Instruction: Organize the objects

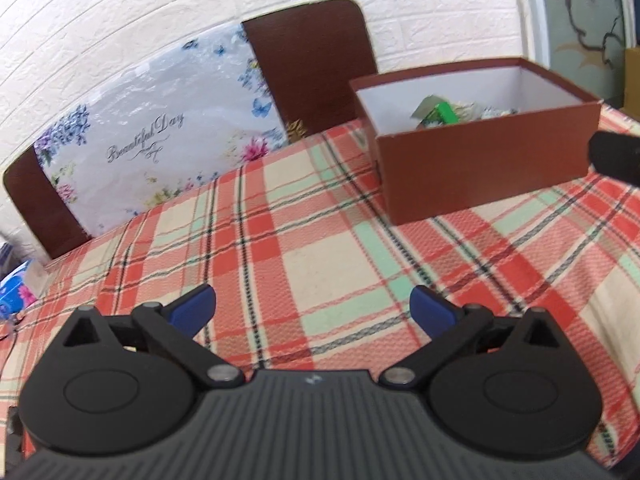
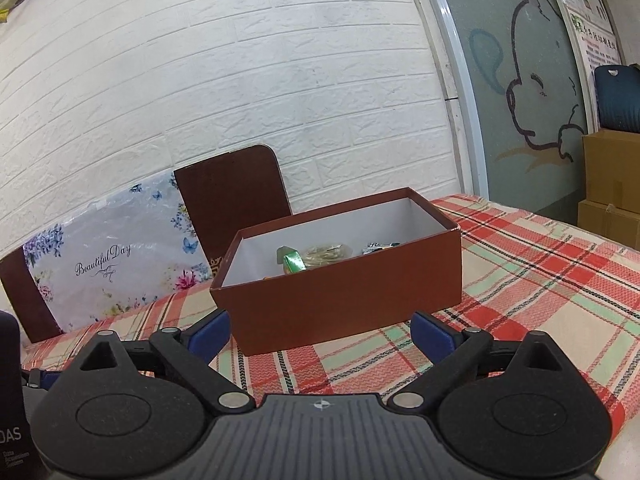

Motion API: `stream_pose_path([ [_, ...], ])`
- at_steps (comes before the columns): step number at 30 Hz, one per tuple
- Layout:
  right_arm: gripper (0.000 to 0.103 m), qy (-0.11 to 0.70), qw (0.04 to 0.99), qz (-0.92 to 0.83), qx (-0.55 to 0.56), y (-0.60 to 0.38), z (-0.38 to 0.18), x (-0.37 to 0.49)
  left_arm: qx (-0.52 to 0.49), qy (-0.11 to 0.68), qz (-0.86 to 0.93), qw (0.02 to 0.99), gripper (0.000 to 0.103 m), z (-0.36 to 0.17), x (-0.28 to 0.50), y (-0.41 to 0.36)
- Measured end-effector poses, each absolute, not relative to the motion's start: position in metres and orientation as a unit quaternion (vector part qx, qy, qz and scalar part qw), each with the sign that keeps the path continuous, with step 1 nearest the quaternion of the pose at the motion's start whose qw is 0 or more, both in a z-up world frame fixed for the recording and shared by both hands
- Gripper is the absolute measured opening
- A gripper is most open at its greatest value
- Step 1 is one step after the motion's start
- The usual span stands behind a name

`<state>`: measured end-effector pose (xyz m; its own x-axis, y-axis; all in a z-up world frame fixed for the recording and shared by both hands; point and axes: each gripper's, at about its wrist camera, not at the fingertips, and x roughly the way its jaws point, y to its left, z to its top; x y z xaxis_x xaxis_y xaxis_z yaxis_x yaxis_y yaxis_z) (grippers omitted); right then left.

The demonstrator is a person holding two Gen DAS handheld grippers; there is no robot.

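Note:
A brown cardboard box (image 1: 488, 164) with a white inside stands open on the plaid tablecloth (image 1: 320, 248). It holds several small items, among them a green packet (image 1: 442, 114). My left gripper (image 1: 312, 306) is open and empty, low over the cloth, with the box ahead to the right. In the right wrist view the box (image 2: 344, 300) is straight ahead and close, with the green packet (image 2: 294, 262) and a clear bag of pale pieces (image 2: 326, 255) inside. My right gripper (image 2: 320, 330) is open and empty, just short of the box's near wall.
Two brown chair backs (image 1: 316, 68) stand behind the table against a white brick wall. A floral bag reading "Beautiful Day" (image 1: 152, 136) leans between them. Cardboard cartons (image 2: 612, 184) stand at the far right. A black object (image 1: 616, 156) shows at the right edge.

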<state>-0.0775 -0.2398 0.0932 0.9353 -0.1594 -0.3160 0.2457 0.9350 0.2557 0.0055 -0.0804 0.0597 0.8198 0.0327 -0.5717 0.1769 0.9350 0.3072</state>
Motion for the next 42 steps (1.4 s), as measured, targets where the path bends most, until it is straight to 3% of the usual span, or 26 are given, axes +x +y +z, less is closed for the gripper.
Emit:
stream_pose_path([
  [42,0.097,0.156,0.973,-0.093,0.141,-0.2405,0.0888,-0.076,0.198,0.307,-0.022,0.931,0.103,0.0531,-0.0022,-0.0788],
])
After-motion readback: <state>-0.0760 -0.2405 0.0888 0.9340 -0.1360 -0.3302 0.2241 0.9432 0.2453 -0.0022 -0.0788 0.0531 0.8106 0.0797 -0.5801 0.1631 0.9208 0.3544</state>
